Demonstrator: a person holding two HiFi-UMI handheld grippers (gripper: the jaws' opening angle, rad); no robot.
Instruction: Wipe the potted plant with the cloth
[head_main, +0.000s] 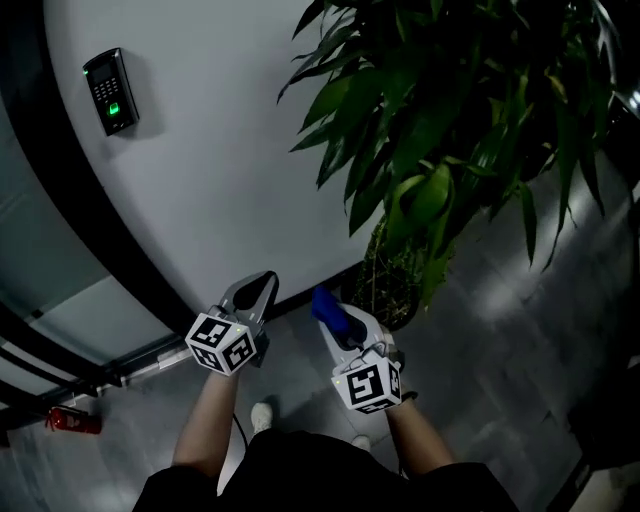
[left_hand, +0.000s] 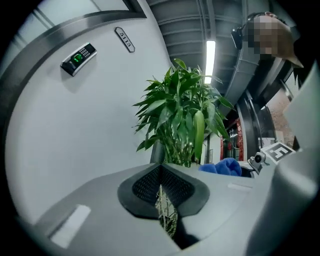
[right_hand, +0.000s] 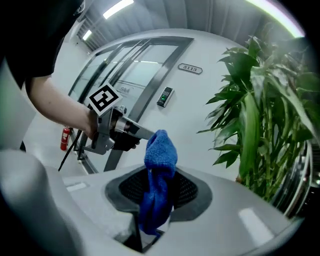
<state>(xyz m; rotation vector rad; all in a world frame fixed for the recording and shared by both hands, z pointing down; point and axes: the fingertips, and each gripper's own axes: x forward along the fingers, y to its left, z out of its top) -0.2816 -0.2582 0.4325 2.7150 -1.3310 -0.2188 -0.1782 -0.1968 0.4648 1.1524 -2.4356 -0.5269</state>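
you look to be at the very start: the blue cloth (right_hand: 159, 170) is in hand, but no view shows it against a leaf, so by my reading all of the wiping of the potted plant (head_main: 440, 130) is left to do

your right gripper (right_hand: 156, 197) is clamped on the cloth, jaws pressed together on its lower part with a rounded wad standing up above the pads. it sits near the plant's woven pot (head_main: 392, 285), low beneath the foliage and just short of it, touching nothing green

your left gripper (left_hand: 161, 192) is closed to a thin slit with nothing between the jaws (only the pot's weave shows through the gap). it hangs beside the right one, on the side farther from the plant, and contacts nothing

the leaves fan out above and beyond both tools, the nearest long ones drooping towards the pot. next, i'd judge, you need to lift the cloth from the pot's level to the closest leaf, and the empty gripper could steady that leaf from beneath
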